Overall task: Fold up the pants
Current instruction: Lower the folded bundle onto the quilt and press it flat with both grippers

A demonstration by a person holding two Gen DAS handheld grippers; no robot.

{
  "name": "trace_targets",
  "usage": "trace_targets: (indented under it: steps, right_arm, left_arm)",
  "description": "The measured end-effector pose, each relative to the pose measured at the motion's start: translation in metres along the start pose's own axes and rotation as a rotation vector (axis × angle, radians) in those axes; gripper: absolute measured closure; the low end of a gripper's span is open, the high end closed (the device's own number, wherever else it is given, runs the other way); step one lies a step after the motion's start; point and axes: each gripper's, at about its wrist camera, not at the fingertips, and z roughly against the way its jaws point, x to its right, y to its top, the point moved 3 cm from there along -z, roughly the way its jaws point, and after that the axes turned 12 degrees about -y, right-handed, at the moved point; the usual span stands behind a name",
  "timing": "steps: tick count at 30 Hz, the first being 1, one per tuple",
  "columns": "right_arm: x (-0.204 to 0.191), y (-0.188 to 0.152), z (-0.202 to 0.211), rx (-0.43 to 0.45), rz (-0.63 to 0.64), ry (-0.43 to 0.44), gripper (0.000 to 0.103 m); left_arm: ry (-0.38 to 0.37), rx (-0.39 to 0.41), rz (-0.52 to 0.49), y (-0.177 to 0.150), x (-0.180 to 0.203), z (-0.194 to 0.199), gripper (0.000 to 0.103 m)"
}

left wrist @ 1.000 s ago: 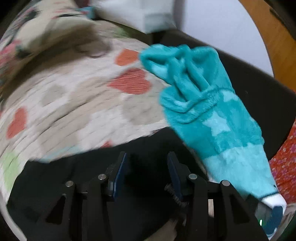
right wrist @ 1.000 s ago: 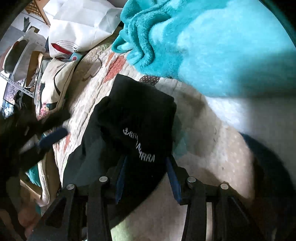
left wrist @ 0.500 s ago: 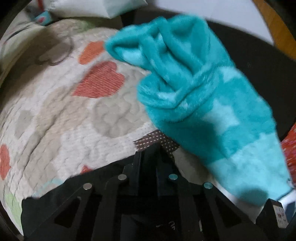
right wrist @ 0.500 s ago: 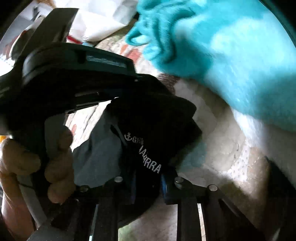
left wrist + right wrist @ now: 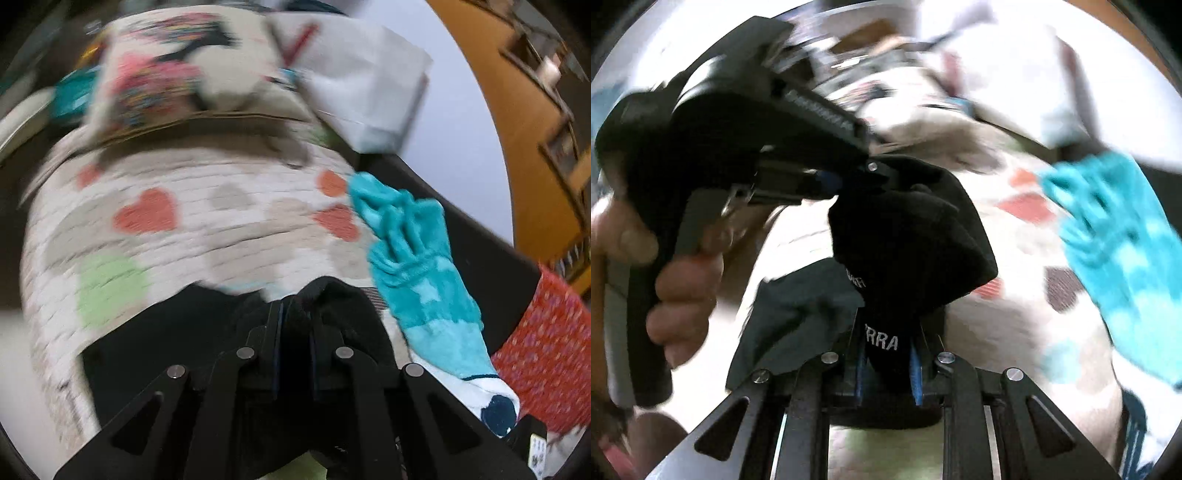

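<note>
With the left gripper (image 5: 294, 325) and right gripper (image 5: 886, 354) both clenched on the black pants (image 5: 916, 236) raised above the heart-print quilt (image 5: 207, 229), maintain even tension, lowering both edges together, clear of the teal fleece garment (image 5: 417, 266).

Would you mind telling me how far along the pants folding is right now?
Done: nothing looks folded; the black pants are a bunched heap over the heart quilt. In hand: the left gripper and right gripper are each shut on black fabric. Left: spreading them flat and making every fold.
</note>
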Motion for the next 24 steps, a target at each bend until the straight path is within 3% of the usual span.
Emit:
trace_targets:
  steps: [7, 11, 13, 15, 16, 18, 19, 24]
  right_arm:
    - [-0.089, -0.031, -0.020, 0.002, 0.331, -0.010, 0.082]
    - [-0.126, -0.047, -0.031, 0.032, 0.486, -0.039, 0.081]
    - [-0.139, -0.053, -0.031, 0.046, 0.534, -0.038, 0.073]
    - [-0.152, -0.060, -0.028, 0.052, 0.577, -0.013, 0.057]
    - [-0.155, -0.063, -0.027, 0.053, 0.590, -0.001, 0.048]
    - [-0.163, -0.071, -0.021, 0.058, 0.631, 0.022, 0.043]
    - [-0.164, -0.072, -0.019, 0.059, 0.645, 0.028, 0.041]
    - [-0.146, -0.080, 0.002, 0.011, 0.682, 0.097, 0.040]
  left_arm:
    - [0.023, 0.088, 0.256, -0.041, -0.109, 0.053, 0.092]
    - [0.032, 0.118, 0.339, -0.057, -0.144, 0.063, 0.092]
    - [0.038, 0.135, 0.385, -0.063, -0.160, 0.068, 0.091]
    - [0.047, 0.133, 0.419, -0.067, -0.170, 0.071, 0.088]
    - [0.050, 0.118, 0.437, -0.070, -0.175, 0.072, 0.085]
    - [0.077, 0.089, 0.453, -0.076, -0.181, 0.076, 0.062]
    - [0.110, 0.069, 0.452, -0.079, -0.182, 0.079, 0.058]
    - [0.207, 0.015, 0.410, -0.094, -0.180, 0.103, 0.054]
